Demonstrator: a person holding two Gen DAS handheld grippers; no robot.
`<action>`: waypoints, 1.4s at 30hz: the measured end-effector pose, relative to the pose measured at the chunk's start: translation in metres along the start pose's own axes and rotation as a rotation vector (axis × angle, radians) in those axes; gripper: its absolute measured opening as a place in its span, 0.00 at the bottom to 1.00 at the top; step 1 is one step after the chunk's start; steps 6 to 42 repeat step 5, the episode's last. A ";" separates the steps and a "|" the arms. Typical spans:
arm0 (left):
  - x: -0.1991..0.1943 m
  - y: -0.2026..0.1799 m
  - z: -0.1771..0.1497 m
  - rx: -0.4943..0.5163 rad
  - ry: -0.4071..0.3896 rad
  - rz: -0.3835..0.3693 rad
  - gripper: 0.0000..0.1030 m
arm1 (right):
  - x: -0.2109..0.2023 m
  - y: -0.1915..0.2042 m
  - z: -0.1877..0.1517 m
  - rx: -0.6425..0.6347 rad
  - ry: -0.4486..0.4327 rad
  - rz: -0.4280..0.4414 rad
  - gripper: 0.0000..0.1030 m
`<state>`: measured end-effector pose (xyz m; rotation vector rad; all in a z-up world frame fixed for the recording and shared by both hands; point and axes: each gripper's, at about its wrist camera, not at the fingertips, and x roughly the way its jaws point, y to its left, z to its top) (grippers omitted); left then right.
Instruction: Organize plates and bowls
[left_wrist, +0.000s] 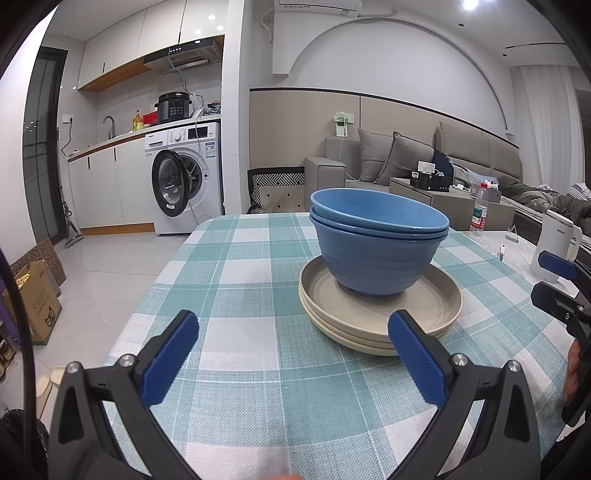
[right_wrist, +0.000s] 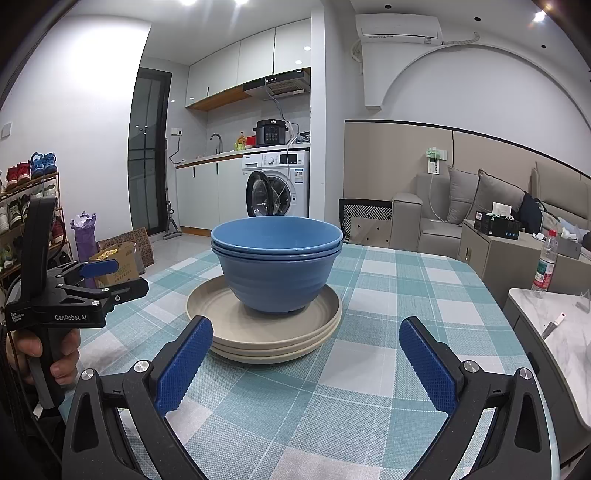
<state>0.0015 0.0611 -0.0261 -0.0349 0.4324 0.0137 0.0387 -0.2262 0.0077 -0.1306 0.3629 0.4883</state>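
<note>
Blue bowls (left_wrist: 380, 243) on plates (left_wrist: 380, 314), beyond both open jaws.

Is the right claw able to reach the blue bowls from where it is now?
Probably yes: the right claw is open, facing the blue bowls on the beige plates, with only bare tablecloth between.

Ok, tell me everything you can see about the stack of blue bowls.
The blue bowls are three matching deep round bowls nested upright, with three rims showing at the top. They look like matte plastic with faint ridges around the outer wall, and the top one is empty. The stack stands near the middle of the beige plates, which lie stacked on the checked tablecloth. Only the top plate touches the bowls; both grippers are open and clear of them.
</note>
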 end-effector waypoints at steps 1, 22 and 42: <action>0.000 0.000 0.000 0.000 -0.002 0.000 1.00 | 0.000 0.000 0.000 0.001 0.000 0.000 1.00; -0.002 -0.001 -0.001 0.006 -0.011 0.000 1.00 | 0.000 0.000 0.000 0.000 -0.001 0.000 1.00; -0.002 -0.001 -0.001 0.006 -0.011 0.000 1.00 | 0.000 0.000 0.000 0.000 -0.001 0.000 1.00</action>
